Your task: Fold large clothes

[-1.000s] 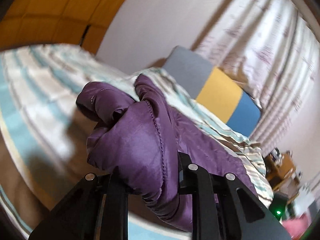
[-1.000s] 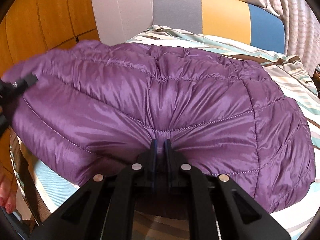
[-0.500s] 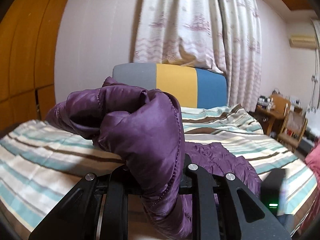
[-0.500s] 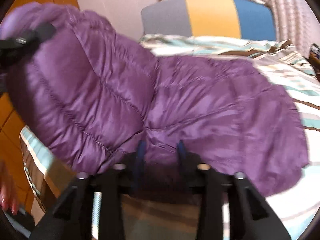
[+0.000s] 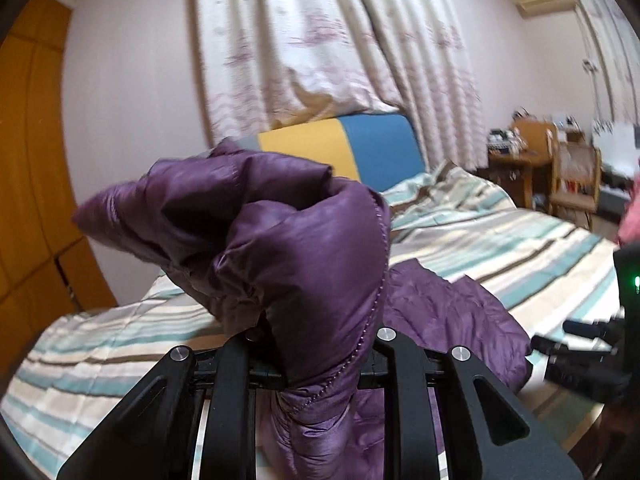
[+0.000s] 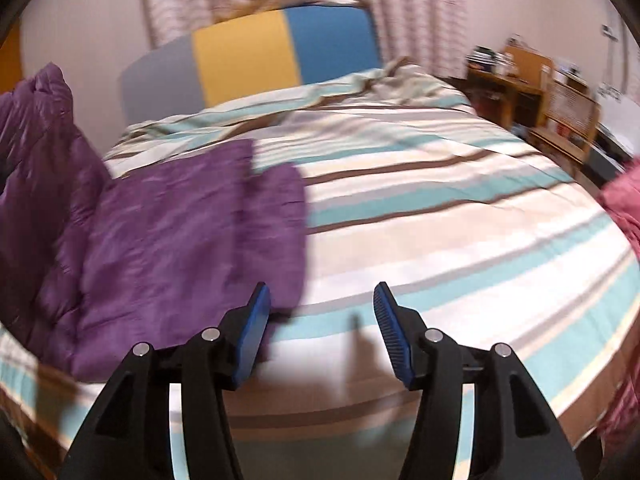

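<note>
Striped in teal, cream and brown, the bedspread [image 6: 420, 216] fills most of both views, with a grey, yellow and blue headboard [image 6: 248, 60] at twelve o'clock against patterned curtains [image 5: 320, 40] and a wooden desk [image 6: 516, 80] at two o'clock. The purple down jacket [image 6: 180, 232] lies on the bed's left side at about nine o'clock in the right wrist view, one end raised off the cover.

That raised end is bunched in the left gripper [image 5: 316, 360], whose jaws are clamped on a thick fold of the quilted fabric; held up like this, the part can be carried over the rest of the jacket to make a fold. The right gripper [image 6: 320, 328] has nothing between its blue pads [image 6: 256, 320]; its jaws are opening over bare bedspread, just right of the jacket's near edge. It also shows at four o'clock in the left wrist view. A pink garment [image 6: 624, 208] sits at the bed's right edge.

A second ago the right gripper was pinched shut on the jacket's lower hem, and the jacket spread wide across its view. It has since let go and swung right, so the jacket now sits off to its left. The left gripper's hold is unchanged, but its view has rolled level and turned towards the headboard.
</note>
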A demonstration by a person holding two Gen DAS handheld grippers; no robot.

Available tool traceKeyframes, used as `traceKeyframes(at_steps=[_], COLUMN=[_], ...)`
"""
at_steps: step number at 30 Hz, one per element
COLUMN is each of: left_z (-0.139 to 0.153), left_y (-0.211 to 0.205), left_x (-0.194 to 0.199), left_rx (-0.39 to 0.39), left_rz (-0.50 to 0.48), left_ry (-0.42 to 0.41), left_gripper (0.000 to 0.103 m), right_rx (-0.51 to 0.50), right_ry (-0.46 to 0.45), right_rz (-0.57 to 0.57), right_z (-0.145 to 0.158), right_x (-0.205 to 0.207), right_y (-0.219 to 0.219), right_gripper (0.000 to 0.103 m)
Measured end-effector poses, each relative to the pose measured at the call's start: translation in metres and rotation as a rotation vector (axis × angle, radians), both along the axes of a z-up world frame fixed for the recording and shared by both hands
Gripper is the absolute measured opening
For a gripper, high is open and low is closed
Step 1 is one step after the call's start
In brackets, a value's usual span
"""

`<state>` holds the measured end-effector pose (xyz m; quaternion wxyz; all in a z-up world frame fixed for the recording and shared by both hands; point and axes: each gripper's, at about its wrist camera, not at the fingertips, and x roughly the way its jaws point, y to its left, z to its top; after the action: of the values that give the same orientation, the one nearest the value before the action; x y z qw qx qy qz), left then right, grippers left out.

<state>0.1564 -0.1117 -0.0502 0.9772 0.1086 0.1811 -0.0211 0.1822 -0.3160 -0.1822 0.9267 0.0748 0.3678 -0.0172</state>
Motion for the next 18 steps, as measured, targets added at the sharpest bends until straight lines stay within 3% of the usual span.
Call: traceKeyframes(at_steps=[7, 14, 18], left_z=[-0.021, -0.059, -0.073], left_y=[-0.041, -0.077, -0.092], left_x=[0.020, 0.031, 0.031], left_rx=[0.067, 0.163, 0.177], left_rz=[-0.081, -0.145, -0.181], left_ry=[0.048, 0.119, 0.150], left_gripper=[0.020, 0.020, 0.020], right_rx=[0.035, 0.049, 0.057], right_ry=[-0.016, -0.014, -0.007], right_rz=[-0.086, -0.132, -0.152], right_z=[0.010, 0.014, 0.011], right_x=[-0.006, -0.006, -0.004], right_y=[-0.037, -0.052, -0.058], right_gripper=[0.061, 0.062, 0.062])
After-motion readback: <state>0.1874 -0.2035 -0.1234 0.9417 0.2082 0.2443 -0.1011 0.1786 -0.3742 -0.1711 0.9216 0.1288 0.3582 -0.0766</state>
